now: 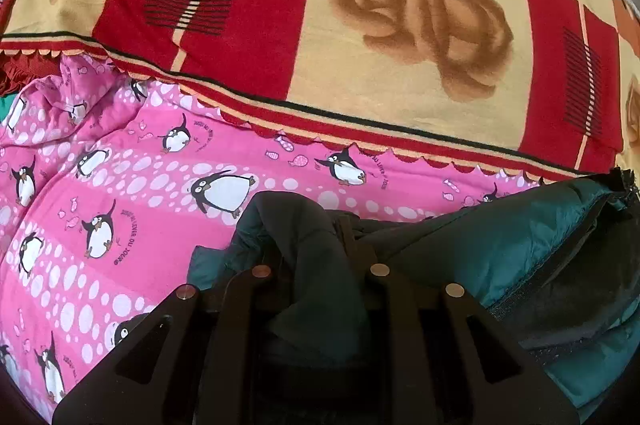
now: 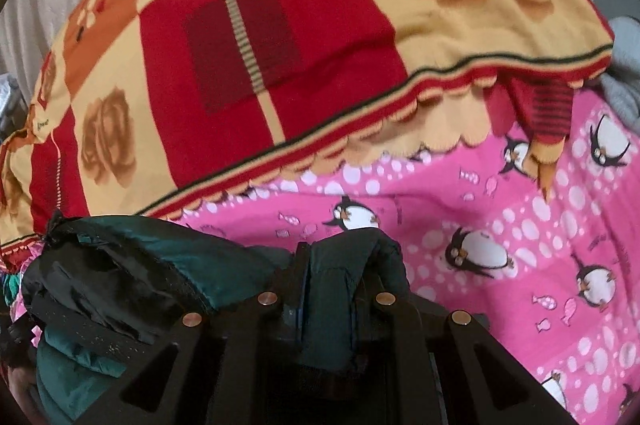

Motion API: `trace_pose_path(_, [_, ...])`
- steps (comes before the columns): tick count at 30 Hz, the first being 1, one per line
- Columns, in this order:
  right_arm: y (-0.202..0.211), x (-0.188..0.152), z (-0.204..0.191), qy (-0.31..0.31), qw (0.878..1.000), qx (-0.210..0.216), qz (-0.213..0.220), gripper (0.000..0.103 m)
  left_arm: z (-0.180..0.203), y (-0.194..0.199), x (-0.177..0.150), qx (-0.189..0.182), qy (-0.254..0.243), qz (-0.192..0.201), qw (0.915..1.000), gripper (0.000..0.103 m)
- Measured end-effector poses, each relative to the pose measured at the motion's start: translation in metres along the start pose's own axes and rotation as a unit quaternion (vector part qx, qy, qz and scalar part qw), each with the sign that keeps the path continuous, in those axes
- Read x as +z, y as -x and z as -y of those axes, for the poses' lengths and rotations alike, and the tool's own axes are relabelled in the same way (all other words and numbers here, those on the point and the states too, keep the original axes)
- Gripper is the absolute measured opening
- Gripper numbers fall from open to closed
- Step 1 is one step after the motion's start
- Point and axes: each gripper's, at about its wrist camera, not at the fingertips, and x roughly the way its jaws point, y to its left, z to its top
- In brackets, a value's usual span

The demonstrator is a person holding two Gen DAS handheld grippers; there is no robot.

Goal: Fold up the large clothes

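A dark green padded jacket (image 1: 500, 245) with a black lining lies bunched over the pink penguin sheet (image 1: 120, 225). My left gripper (image 1: 316, 245) is shut on a thick fold of the jacket at its left end; the fabric bulges up between the fingers. In the right wrist view the same jacket (image 2: 132, 265) spreads to the left, and my right gripper (image 2: 340, 265) is shut on a fold at its right end. The fingertips are mostly hidden by the cloth.
A red, cream and orange blanket with rose prints (image 1: 360, 25) lies across the bed behind the jacket, its scalloped edge (image 2: 320, 145) close to it. The pink sheet (image 2: 520, 245) extends right. Grey cloth (image 2: 624, 73) sits at the far right.
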Motion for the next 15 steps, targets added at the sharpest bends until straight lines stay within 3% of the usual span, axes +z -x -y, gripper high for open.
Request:
trace_pose_path(10, [0.024,0.006,0.025,-0.113,0.99,0.078,-0.026,0.03,-0.005,0.008,0.006,-0.021,0.017,-0.014,0.9995,0.021])
trace_pose_path(13, [0.041,0.008,0.026,-0.139,0.986,0.095,-0.011,0.053,-0.006,0.012,0.007,-0.021,0.014,-0.014,0.9996,0.023])
trace_pose_path(14, [0.047,0.008,0.025,-0.146,0.983,0.108,-0.006,0.069,-0.007,0.013,0.008,-0.023,0.017,-0.014,0.9995,0.024])
trace_pose_path(15, [0.052,0.008,0.022,-0.149,0.982,0.117,0.001,0.077,-0.007,0.013,0.008,-0.025,0.019,-0.015,0.9994,0.024])
